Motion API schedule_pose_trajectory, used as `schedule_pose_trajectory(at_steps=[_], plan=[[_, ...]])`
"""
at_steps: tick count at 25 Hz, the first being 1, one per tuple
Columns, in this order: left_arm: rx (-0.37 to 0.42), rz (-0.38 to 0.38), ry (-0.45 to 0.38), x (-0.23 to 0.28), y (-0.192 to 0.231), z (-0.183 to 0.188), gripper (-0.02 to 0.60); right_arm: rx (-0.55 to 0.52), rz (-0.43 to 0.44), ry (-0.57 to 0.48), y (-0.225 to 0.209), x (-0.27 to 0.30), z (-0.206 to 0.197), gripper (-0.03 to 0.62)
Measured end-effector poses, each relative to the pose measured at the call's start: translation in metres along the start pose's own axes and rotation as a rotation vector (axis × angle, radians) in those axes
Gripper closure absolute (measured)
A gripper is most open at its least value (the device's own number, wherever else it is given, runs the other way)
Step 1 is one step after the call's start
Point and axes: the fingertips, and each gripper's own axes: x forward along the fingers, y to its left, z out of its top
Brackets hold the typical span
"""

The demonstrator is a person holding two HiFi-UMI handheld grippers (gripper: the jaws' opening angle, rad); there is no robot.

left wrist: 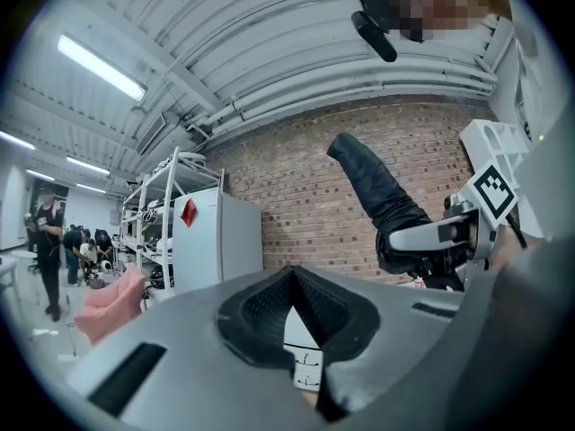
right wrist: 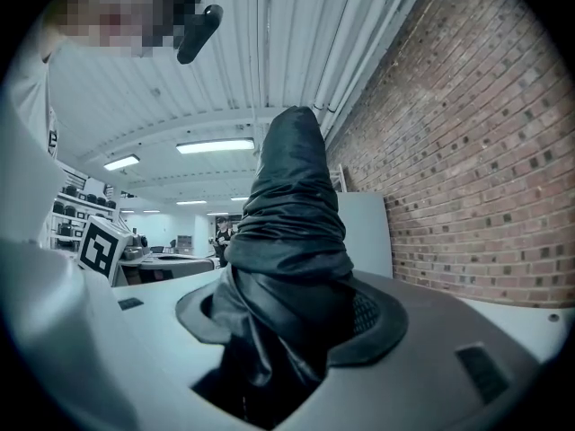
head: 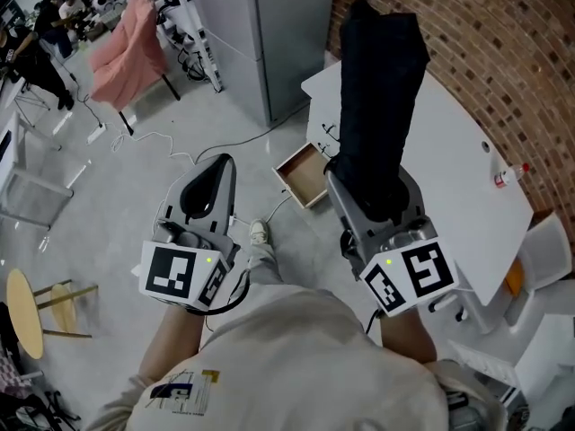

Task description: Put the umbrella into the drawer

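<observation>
the umbrella [head: 379, 88] is a folded black one, its fabric bunched in soft creases and wrapped close round the shaft. one end sits clamped between the jaws of the right gripper [head: 375, 203], and the rest sticks straight out along the line of the jaws, ending in a blunt rounded tip. in the right gripper view the umbrella [right wrist: 292, 232] fills the middle, heavily wrinkled near the pads and smoother further out (the gripped end itself cannot be made out). the drawer [head: 304, 176] stands pulled open, down and to the left of the umbrella in the head view: a shallow light-wood box with a brown bottom showing, not touching the umbrella.
</observation>
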Motion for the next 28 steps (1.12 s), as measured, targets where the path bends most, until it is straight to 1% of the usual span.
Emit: schedule_pose_trajectory(at_steps=[5,9,15,19,23,28], plan=[[-0.018,-0.037,0.017,0.032,0.042,-0.004,0.574,0.019,-0.031,0.040,-0.001,0.054,-0.004,0.341],[-0.033,-0.064,0.033,0.068,0.067,-0.007,0.574,0.051,-0.045,0.069,-0.013,0.094,-0.010,0.341],[-0.051,-0.154,0.046,0.122,0.109,-0.014,0.574,0.098,-0.112,0.135,-0.028,0.155,-0.024,0.341],[-0.068,-0.198,0.079,0.158,0.133,-0.033,0.574,0.130,-0.168,0.188,-0.044,0.192,-0.045,0.341],[-0.079,-0.239,0.116,0.193,0.150,-0.055,0.574,0.147,-0.184,0.247,-0.057,0.225,-0.068,0.341],[-0.116,-0.284,0.166,0.229,0.160,-0.085,0.574,0.189,-0.218,0.322,-0.073,0.253,-0.105,0.341]])
